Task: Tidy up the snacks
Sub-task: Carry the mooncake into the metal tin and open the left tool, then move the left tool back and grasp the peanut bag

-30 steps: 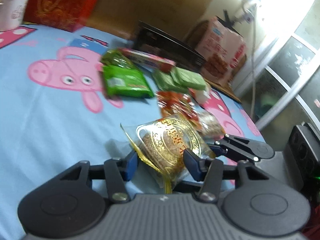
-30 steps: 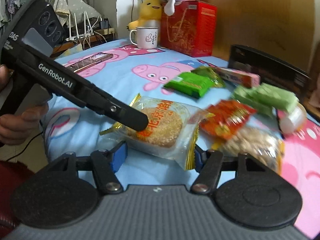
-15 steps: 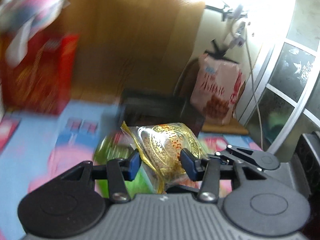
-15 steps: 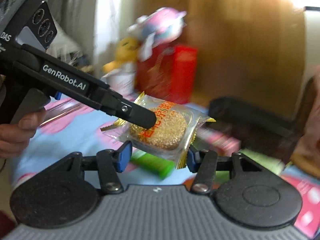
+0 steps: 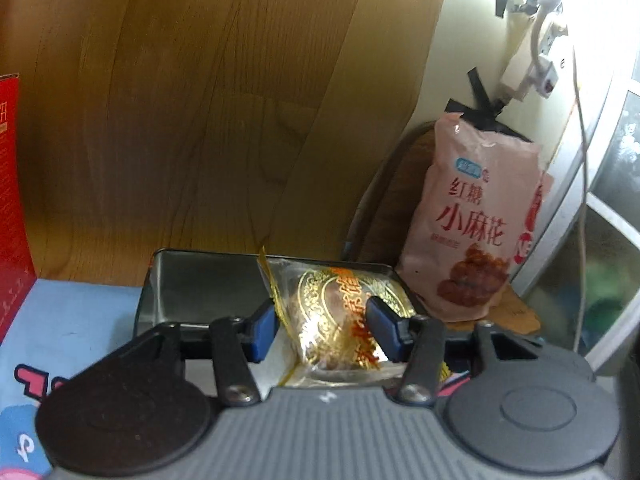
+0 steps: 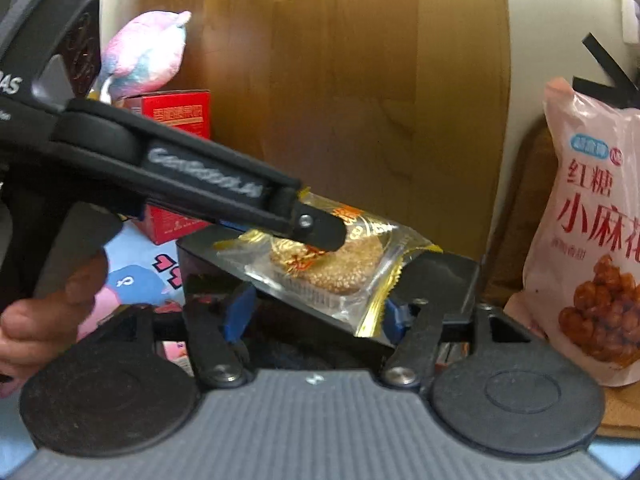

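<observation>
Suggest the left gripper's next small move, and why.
Probably lower the left gripper slightly: it pinches the sesame cake packet just above the open black tin. The right gripper, its jaws having just been opening, does not grip it.

Light: dim and warm indoors; overexposed white glare from the window (image 5: pixel 612 184) at upper right.
Sharpness: slightly soft, motion-smeared lettering on the near claw arm.
Edges: fisheye bending, dark corners.

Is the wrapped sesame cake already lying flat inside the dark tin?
No: the wrapped sesame cake hangs above the dark tin, gripped by the left gripper.
</observation>
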`<state>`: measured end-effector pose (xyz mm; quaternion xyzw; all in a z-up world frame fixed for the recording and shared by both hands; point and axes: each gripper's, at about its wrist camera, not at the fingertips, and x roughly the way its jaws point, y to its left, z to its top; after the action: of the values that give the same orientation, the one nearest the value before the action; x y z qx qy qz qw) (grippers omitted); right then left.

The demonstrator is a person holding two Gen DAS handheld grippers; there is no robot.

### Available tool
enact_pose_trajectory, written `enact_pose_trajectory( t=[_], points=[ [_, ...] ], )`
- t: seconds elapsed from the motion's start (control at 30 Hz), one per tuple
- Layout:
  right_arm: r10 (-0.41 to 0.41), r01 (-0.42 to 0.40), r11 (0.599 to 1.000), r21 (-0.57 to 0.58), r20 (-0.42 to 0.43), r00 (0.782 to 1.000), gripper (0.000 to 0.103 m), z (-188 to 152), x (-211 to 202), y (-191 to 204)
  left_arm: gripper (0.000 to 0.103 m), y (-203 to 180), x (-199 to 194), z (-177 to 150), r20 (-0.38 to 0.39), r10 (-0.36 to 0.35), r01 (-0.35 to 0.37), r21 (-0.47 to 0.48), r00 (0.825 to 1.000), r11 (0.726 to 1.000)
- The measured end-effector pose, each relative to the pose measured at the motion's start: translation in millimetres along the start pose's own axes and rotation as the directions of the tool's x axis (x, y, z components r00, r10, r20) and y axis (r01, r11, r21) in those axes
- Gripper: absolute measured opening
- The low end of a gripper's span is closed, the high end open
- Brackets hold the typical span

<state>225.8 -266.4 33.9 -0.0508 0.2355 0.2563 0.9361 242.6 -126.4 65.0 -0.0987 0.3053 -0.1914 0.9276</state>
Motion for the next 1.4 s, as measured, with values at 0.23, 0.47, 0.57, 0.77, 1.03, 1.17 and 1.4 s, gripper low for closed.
enact_pose_trajectory(
  t=[0.23, 0.47, 0.57, 0.77, 1.03, 1.17, 1.4],
  points=[
    [-0.033, 0.026, 0.994, 0.102, 0.068, 0.997, 0.073, -12.4, -39.1, 3.5, 0.052, -2.6, -37.1, -17.2, 0.025, 0.018, -0.018, 0.016, 1.000, 1.000],
    [-0.011, 0.003, 0.956, 0.294, 0.026, 1.000, 0.073, -52.9, -100.0, -4.3, 0.056, 8.7, -116.5, -64.8, 0.043, -0.009, 0.010, -0.030, 0.999, 1.000],
    [0.015, -0.007, 0.930, 0.367, -0.018, 1.000, 0.072, -77.6, -110.9, -1.0, 0.056, 6.4, -134.9, -95.0, -0.014, -0.039, 0.038, -0.057, 0.999, 0.998],
    [0.081, -0.055, 0.904, 0.425, -0.043, 0.996, 0.067, -102.6, -136.7, 24.9, 0.056, -1.5, -142.3, -154.0, -0.122, -0.088, 0.072, -0.130, 0.989, 0.989],
    [0.152, -0.106, 0.931, 0.350, -0.106, 0.983, 0.043, -119.2, -155.0, 76.6, 0.056, -13.9, -160.7, -187.9, -0.116, -0.053, 0.038, -0.124, 0.992, 0.992],
    [0.277, -0.233, 0.920, 0.315, -0.103, 0.955, 0.044, -125.7, -163.8, 111.7, 0.057, -5.9, -183.4, -200.2, -0.099, -0.056, 0.039, -0.165, 0.994, 0.986],
    [0.338, -0.317, 0.931, 0.178, -0.105, 0.935, 0.053, -123.6, -167.2, 150.8, 0.060, 6.7, -225.5, -224.2, -0.066, 0.004, -0.019, -0.228, 0.998, 0.973]
  ],
)
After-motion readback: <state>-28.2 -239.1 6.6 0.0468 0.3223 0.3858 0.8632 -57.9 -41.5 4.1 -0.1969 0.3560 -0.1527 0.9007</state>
